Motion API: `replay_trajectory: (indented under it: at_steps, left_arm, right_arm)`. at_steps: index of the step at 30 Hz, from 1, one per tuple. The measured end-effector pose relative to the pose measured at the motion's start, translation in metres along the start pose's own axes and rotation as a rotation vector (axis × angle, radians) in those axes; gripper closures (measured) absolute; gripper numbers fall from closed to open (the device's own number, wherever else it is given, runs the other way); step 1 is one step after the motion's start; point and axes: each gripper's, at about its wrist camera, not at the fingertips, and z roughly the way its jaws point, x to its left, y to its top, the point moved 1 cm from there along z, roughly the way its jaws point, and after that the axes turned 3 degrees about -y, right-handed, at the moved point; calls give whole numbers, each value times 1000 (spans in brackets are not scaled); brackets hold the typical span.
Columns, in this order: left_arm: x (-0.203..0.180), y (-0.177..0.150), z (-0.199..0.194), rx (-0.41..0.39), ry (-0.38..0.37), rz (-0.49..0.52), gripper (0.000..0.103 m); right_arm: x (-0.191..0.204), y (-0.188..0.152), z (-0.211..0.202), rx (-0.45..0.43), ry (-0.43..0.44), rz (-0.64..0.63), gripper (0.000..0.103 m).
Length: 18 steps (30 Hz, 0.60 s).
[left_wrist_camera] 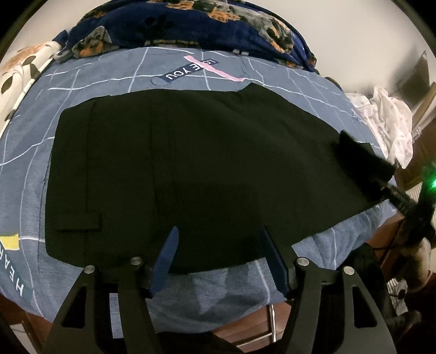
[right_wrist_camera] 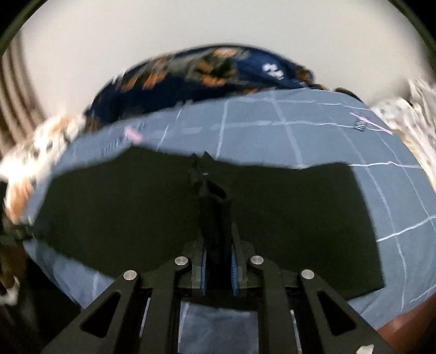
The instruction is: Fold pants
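While the flat black fabric pants [left_wrist_camera: 196, 168] lie spread across the blue grid-patterned bed sheet [left_wrist_camera: 190, 291], I see my left tool [left_wrist_camera: 218, 239] standing apart over their near edge, gripping nothing. My right tool [right_wrist_camera: 218, 261] is clamped on a bunched fold of the pants, lifted off the sheet.

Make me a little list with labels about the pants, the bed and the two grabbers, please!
pants: black pants, spread flat on the bed
bed cover: blue sheet with white lines
behind: dark flowery blanket
left gripper: open, over the near edge of the pants, pinching nothing
right gripper: shut on a fold of the pants, lifting it off the bed
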Motion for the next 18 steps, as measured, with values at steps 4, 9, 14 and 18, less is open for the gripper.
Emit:
replay_trajectory:
  at_steps: [4,9,14,18]
  left_arm:
    - [1,0,1,1,-7,-7,39]
    - [2,-1,3,6,-13,-12,38]
    - [-1,3,2,12,-39,-1,37]
    - [-26,13,6,25,-167,38,37]
  right_arm:
    - [9,-9,16,48,16,-42,87]
    - [-1,-11,15,60,226,59,59]
    - [-29,-7,0,58,521,267,51]
    - [-88,-5,-26,-31,586,475,51]
